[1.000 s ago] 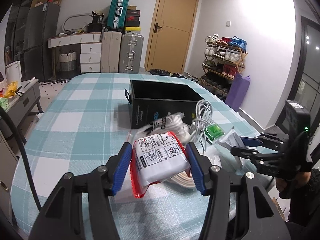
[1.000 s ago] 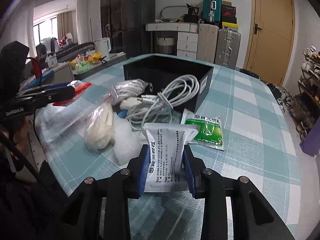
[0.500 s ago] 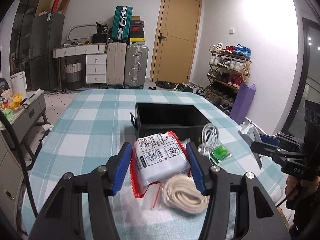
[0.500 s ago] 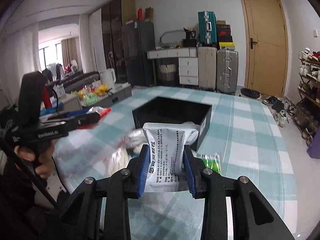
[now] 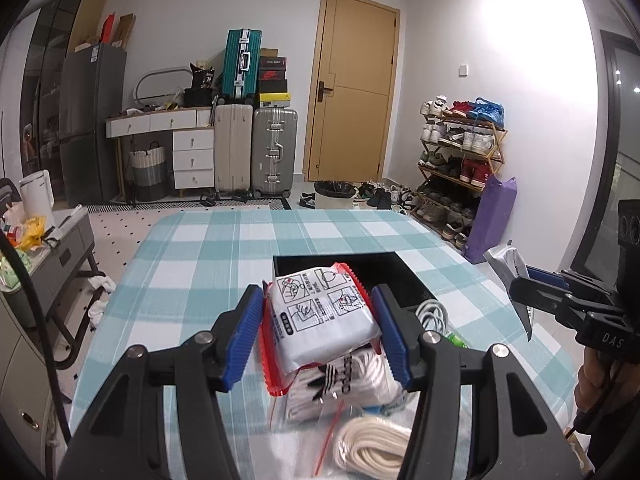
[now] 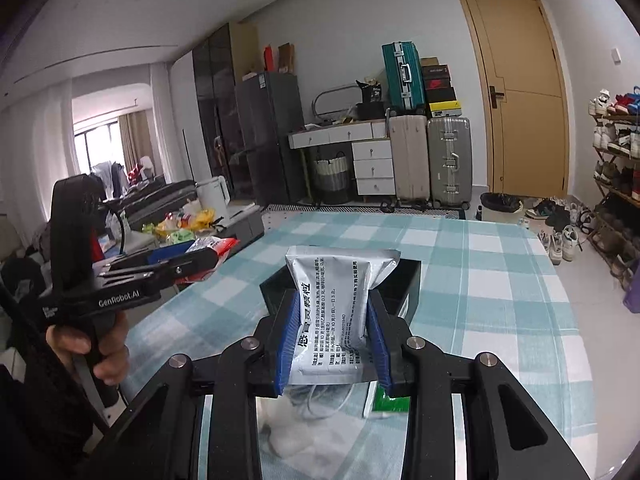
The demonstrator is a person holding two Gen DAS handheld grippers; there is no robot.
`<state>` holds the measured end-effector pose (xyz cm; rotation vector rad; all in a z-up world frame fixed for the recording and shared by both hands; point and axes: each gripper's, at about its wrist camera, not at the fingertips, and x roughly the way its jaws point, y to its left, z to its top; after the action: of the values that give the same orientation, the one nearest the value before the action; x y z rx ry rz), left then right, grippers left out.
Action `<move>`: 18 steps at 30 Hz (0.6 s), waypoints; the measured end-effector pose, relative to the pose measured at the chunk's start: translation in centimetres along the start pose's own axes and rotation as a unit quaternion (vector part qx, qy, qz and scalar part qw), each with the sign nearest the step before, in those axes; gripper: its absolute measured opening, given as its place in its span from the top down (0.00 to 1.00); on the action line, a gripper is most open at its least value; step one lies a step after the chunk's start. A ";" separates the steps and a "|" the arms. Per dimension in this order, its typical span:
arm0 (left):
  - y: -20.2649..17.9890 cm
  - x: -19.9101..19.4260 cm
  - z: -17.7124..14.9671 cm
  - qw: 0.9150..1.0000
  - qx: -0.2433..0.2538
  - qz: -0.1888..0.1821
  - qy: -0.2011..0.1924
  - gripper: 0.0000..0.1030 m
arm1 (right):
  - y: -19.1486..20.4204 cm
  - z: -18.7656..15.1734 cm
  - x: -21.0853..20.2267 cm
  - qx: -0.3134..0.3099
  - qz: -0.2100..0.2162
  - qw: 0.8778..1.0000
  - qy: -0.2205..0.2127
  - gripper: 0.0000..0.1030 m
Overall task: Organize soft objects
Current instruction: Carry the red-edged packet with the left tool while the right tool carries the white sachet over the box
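Above the near edge of the desk (image 5: 208,248), both packets are held off the checked cloth, and each sits in line with the black box (image 5: 404,280) beyond, which I judge to be their bin. The left hand-held gripper (image 5: 316,330) has its blue pads pressed on the sides of a white packet with red edges (image 5: 320,312), squeezing it only lightly. The right hand-held gripper (image 6: 333,344) pinches a silver sachet (image 6: 336,300) upright, its top free. Below, bagged socks (image 5: 340,380), a coiled rope (image 5: 372,448) and a white cable (image 5: 432,312) wait on the desk.
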<state>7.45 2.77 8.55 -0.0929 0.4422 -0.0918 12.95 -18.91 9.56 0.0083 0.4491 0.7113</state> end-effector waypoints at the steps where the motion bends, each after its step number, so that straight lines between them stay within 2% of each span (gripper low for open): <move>1: 0.0 0.2 0.2 1.000 -0.001 0.000 0.000 0.46 | -0.1 0.2 0.2 0.001 0.001 1.000 0.001 0.68; 7: 0.4 1.9 1.3 1.000 -0.014 -0.003 0.002 0.46 | 0.0 1.1 1.8 -0.007 -0.001 1.000 0.009 0.68; 18: 0.6 6.0 1.9 1.000 -0.008 0.004 0.020 0.46 | -0.5 2.2 6.0 -0.005 0.000 1.000 0.029 0.68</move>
<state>13.73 2.87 7.69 -0.1047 0.4826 -0.0833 18.09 -15.18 9.08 -0.0222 0.5001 0.7155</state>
